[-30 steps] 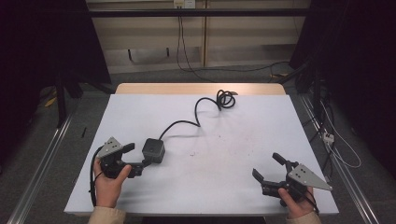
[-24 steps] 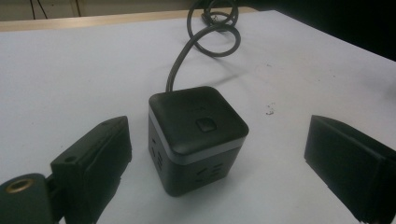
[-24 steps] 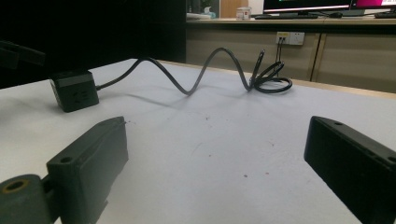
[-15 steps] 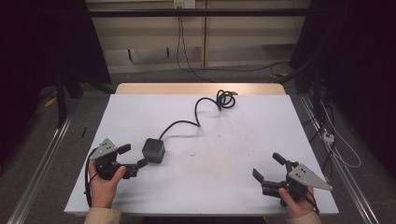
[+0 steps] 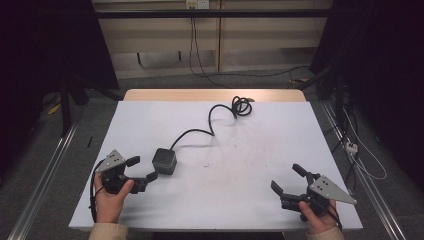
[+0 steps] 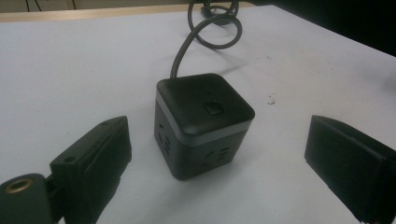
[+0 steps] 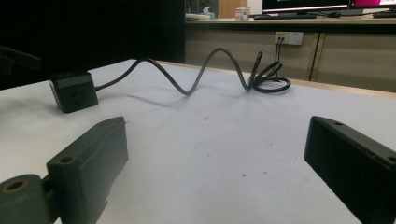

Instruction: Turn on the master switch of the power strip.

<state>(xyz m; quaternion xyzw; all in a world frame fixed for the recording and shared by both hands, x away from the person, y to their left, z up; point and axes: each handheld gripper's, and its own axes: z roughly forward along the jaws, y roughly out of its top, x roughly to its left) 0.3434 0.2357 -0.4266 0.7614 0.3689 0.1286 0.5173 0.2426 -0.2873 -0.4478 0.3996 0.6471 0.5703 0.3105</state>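
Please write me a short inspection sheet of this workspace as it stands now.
Surface: white tabletop, a few small dark specks.
Job's things: black cube power strip with grey band standing between the open left gripper's jaws, untouched.
Clutter: nothing seen.
Grippers: left gripper open beside the cube; right gripper open over bare table.
Cables: cube's black cord arches to a coil at the far edge.
Surroundings: wall sockets, floor cables, dark curtains.

Even overhead light falls on the white rectangular tabletop, while the room around it is dim. The black cube-shaped power socket casts a soft shadow and stays sharp; near jaws look slightly blurred, and the high view is grainy.
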